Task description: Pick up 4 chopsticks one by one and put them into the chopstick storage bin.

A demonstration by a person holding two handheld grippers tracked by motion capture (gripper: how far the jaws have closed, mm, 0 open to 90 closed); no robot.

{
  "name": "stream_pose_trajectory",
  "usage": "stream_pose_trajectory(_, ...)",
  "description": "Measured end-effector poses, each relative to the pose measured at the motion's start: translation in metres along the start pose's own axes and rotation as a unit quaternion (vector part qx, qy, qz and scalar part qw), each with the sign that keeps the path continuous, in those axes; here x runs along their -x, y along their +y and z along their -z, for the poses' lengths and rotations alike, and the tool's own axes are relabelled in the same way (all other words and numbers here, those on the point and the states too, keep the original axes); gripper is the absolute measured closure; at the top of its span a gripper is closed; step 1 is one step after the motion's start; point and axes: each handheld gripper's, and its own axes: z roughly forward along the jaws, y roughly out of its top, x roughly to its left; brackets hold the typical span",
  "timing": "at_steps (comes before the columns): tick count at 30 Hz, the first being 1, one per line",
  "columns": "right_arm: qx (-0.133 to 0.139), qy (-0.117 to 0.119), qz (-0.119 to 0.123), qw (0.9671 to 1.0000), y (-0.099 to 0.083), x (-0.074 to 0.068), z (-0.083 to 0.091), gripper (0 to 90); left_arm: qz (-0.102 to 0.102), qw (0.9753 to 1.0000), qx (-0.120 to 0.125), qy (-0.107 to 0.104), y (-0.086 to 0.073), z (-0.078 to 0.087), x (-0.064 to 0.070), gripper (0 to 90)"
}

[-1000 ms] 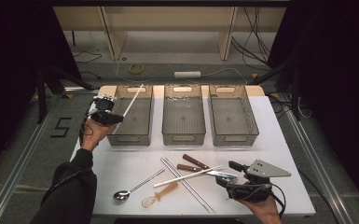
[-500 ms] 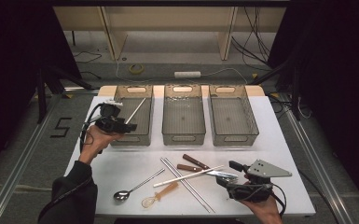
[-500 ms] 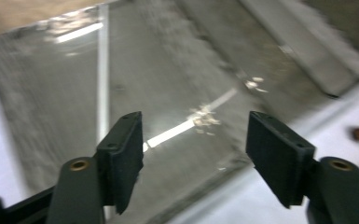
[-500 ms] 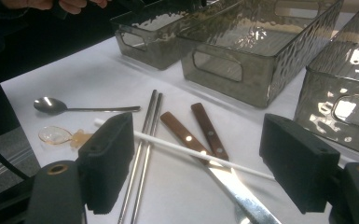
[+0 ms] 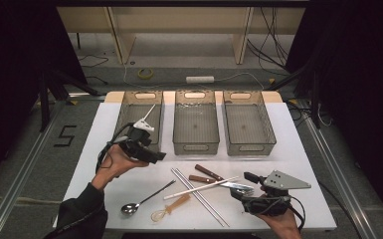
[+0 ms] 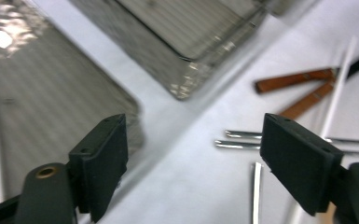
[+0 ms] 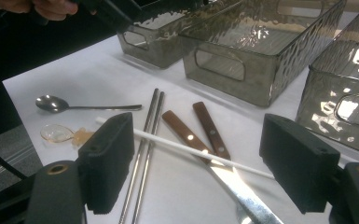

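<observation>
White chopstick [image 5: 146, 115] lying in the left bin [image 5: 127, 115] at the bench's far left, leaning on its rim. Left gripper [image 5: 154, 156] hovering just in front of that bin, jaws wide apart, nothing between them. Right gripper [image 5: 246, 179] near the front right corner, also spread, pointing at the cutlery pile [image 5: 204, 181].

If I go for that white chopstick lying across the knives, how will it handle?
The white chopstick looks thin, stiff and light. It seems round, so a nudge may roll it. It rests raised on the brown-handled knives, which probably helps the open right gripper close around it.
</observation>
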Motion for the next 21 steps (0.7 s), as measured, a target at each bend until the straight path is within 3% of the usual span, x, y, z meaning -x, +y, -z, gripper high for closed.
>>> stream_pose_trajectory(2, -0.001, 0.001, -0.001, 1.0000, 0.000, 0.000, 0.000, 27.3, -0.015, 0.9998, -0.011, -0.009, -0.001, -0.004, 0.008, 20.2)
stream_pose_trajectory(12, -0.003, 0.003, -0.003, 1.0000, 0.000, 0.001, 0.000, 27.3, -0.041, 0.9982, -0.036, -0.024, -0.008, -0.018, 0.035, 19.5)
stream_pose_trajectory(21, -0.004, 0.003, -0.003, 1.0000, 0.000, 0.001, -0.001, 27.3, -0.077, 0.9944, -0.061, -0.040, -0.016, -0.029, 0.055, 24.2)
